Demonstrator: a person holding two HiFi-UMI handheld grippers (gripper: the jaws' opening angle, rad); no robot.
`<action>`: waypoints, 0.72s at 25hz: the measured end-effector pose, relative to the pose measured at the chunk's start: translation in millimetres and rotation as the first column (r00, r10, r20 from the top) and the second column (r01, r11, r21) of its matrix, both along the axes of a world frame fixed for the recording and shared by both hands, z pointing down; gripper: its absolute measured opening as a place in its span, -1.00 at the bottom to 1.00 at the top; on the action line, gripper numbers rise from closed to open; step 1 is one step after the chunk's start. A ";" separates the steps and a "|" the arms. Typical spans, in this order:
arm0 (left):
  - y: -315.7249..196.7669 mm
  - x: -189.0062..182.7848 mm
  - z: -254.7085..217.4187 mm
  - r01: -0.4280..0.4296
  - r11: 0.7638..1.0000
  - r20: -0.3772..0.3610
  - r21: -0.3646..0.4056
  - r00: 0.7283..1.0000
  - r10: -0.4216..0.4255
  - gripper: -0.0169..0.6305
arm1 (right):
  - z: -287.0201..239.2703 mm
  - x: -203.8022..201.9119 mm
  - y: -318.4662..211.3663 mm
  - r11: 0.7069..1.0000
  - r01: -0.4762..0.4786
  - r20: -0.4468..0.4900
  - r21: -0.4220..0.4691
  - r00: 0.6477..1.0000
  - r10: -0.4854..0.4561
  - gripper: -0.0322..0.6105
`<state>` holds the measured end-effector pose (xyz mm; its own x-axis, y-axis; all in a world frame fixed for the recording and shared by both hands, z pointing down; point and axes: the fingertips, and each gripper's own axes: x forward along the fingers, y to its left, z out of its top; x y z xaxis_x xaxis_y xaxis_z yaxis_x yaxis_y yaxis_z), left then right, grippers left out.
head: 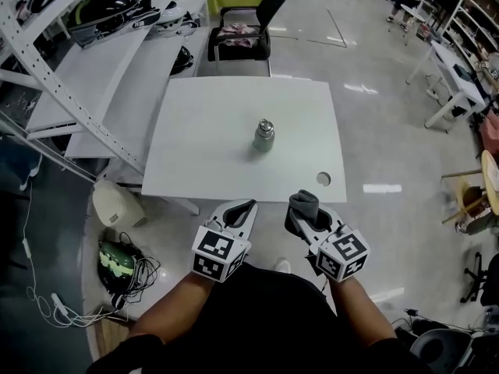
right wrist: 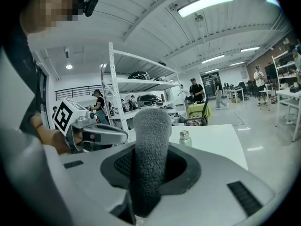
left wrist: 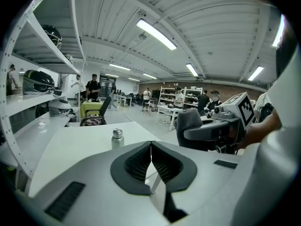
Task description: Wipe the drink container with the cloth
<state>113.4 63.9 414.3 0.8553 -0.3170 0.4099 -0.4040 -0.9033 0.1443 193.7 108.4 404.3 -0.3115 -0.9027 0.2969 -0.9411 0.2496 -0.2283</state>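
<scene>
Tipping hazard: drink container (head: 263,135) stands unbraced at the middle of the table (head: 195,146). My right gripper (head: 305,213) clamps the cloth (head: 302,201); left gripper (head: 240,209) is closed and empty; both sit off the table's near edge. A one-sided wipe could topple it

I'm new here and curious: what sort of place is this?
Likely a big workshop or lab hall: white worktables, metal shelving holding helmets, long strip lights overhead, and people standing further back.

Workshop hall: shelving racks (right wrist: 141,84), white worktables (head: 195,154)
</scene>
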 end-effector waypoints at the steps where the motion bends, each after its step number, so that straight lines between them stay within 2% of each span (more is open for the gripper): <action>1: 1.0 -0.2 -0.8 0.002 1.000 0.002 0.002 1.000 -0.002 -0.90 | 0.3 0.4 -0.5 1.000 0.002 0.004 0.002 1.000 -0.002 -0.54; 18: 5.9 -25.3 2.6 0.003 1.000 0.039 -0.009 0.999 -0.003 -0.90 | 0.4 -12.7 0.3 1.000 -0.001 0.014 0.007 1.000 0.000 -0.54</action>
<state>88.1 69.8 416.9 0.8377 -0.3157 0.4456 -0.4123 -0.9007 0.1369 181.0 108.7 404.7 -0.3149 -0.9049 0.2863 -0.9380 0.2508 -0.2392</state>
